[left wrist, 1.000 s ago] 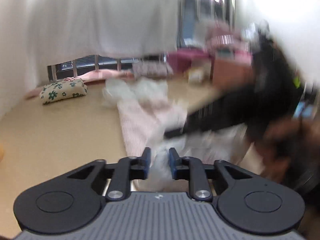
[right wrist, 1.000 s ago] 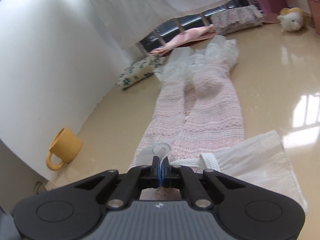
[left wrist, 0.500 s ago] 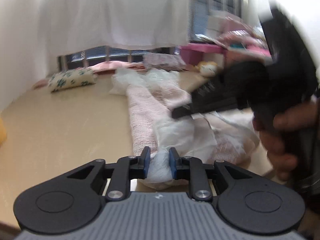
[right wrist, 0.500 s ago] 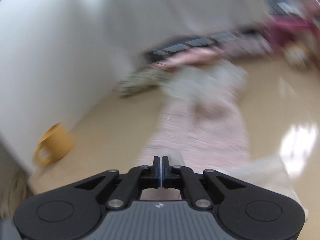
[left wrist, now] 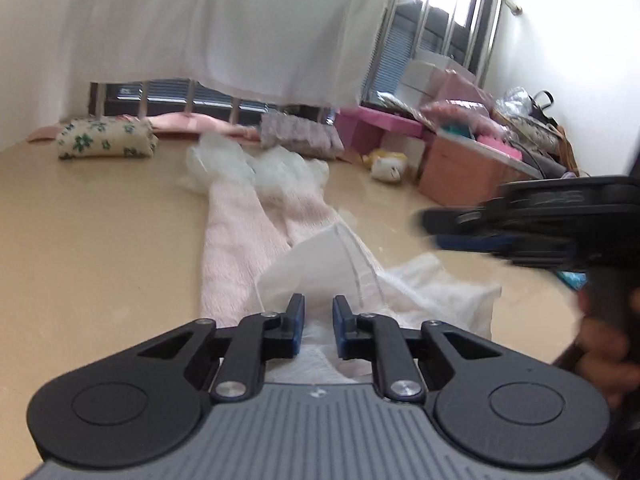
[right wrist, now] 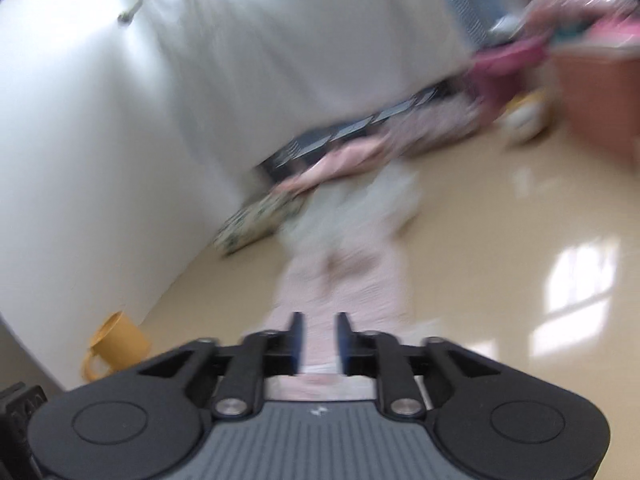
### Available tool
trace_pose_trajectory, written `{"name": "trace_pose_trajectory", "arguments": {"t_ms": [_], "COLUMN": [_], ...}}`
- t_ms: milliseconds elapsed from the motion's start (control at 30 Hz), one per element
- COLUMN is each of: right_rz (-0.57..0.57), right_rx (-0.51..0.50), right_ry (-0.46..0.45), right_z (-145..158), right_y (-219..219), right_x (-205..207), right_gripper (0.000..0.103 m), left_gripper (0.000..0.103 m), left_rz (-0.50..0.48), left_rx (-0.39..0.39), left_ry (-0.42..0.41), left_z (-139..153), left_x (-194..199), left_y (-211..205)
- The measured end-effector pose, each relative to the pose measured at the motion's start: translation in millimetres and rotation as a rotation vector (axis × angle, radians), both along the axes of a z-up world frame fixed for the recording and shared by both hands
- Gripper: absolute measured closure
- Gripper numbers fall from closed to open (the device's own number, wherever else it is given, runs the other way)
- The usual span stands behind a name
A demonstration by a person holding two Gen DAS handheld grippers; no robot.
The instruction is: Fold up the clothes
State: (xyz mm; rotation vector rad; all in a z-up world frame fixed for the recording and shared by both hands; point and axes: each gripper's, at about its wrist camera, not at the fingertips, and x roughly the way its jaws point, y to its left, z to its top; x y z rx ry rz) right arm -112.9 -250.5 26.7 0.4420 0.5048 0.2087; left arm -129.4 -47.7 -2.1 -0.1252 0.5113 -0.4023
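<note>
The left gripper (left wrist: 318,326) has its two fingers apart, with nothing pinched between them. White cloth (left wrist: 320,264) shows through the gap and just ahead of the tips; whether the tips touch it I cannot tell. This white cloth is a folded-over flap lying on the near end of a long pink garment (left wrist: 236,240), which stretches away from the fingers across the tan floor (left wrist: 92,240) and ends in a frilly white bunch (left wrist: 256,164) at the far end. To the right of the flap more white fabric (left wrist: 444,296) lies crumpled on the floor.

The right gripper (right wrist: 319,338) also has its fingers spread, holding nothing. The same pink garment (right wrist: 352,280) runs straight out from between them, though this view is badly smeared. In the left view the right gripper (left wrist: 520,224) hangs in the air off to the right, above the floor and apart from the cloth.

Farther out, a flowered cushion (left wrist: 106,142) lies against the far wall under a white curtain (left wrist: 224,28), pink and orange boxes (left wrist: 452,168) are piled at the right, and a yellow mug (right wrist: 116,344) stands by the left wall.
</note>
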Motion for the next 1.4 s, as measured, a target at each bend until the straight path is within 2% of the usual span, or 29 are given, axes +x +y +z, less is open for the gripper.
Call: {"name": "trace_pose_trajectory", "arguments": {"t_ms": [67,100,167,233,267,300,367,467,533,633,733,800,867,933,967,1033,1100,1233,1300,1333,1367,1400], "right_rz": [-0.071,-0.077,-0.066,-0.016,-0.004,0.014,0.055,0.157,0.235,0.295,0.305,0.301,0.280,0.261,0.258,0.270,0.281,0.285,0.277,0.274,0.272,0.276], "right_rx": [-0.018,0.007,0.103,0.219,0.254,0.238,0.199,0.070,0.036,0.070,0.123,0.178,0.204,0.175,0.147,0.076,0.011,-0.111,-0.159,-0.183,-0.208,-0.232], "right_ry": [0.015,0.045,0.104,0.108,0.109,0.087,0.040,-0.071,-0.083,-0.045,0.007,0.020,0.036,0.053,0.057,0.065,0.066,0.039,0.034,0.027,0.019,0.009], "right_z": [-7,-14,-26,-35,-37,-34,-28,-8,-4,-12,-23,-31,-36,-39,-39,-40,-42,-44,-41,-40,-38,-35], "right_y": [-24,-35,-48,-51,-49,-42,-25,16,38,54,53,47,40,41,43,51,60,80,87,90,92,93], "right_x": [-13,-13,-7,-1,2,3,3,-5,-1,10,17,20,23,26,26,25,24,20,17,15,11,4], "right_gripper": [0.057,0.057,0.057,0.060,0.077,0.102,0.102,0.102,0.102,0.102,0.102,0.102,0.102,0.099,0.099,0.099,0.099,0.100,0.100,0.100,0.098,0.095], "left_gripper": [0.087,0.087,0.087,0.087,0.087,0.086,0.086,0.084,0.084,0.083,0.067,0.066,0.066,0.065,0.060,0.060,0.060,0.059,0.060,0.071,0.087,0.088], "left_rz": [-0.003,-0.004,-0.006,-0.008,-0.009,-0.009,-0.012,-0.019,-0.018,-0.010,-0.024,-0.042,-0.051,-0.042,-0.033,-0.004,-0.022,-0.140,-0.123,-0.090,-0.070,-0.053], "left_rx": [0.008,0.010,0.005,0.002,0.005,0.010,0.014,0.001,-0.004,-0.044,-0.107,-0.130,-0.121,-0.167,-0.204,-0.285,-0.323,-0.287,-0.205,-0.178,-0.182,-0.196], "left_ry": [0.004,0.005,0.015,0.025,0.030,0.034,0.038,0.048,0.045,0.053,0.049,0.052,0.042,0.049,0.050,0.043,0.045,0.084,0.126,0.141,0.159,0.177], "left_z": [-3,-4,-4,-4,-3,-2,-1,-1,-2,-4,-8,-11,-10,-6,-4,2,12,22,17,14,10,5], "left_x": [0,0,3,6,7,8,9,10,9,8,7,7,4,-1,-4,-7,0,32,47,51,56,60], "left_y": [-1,-1,0,0,0,0,-1,0,1,6,14,17,18,26,33,50,57,39,25,22,24,27]}}
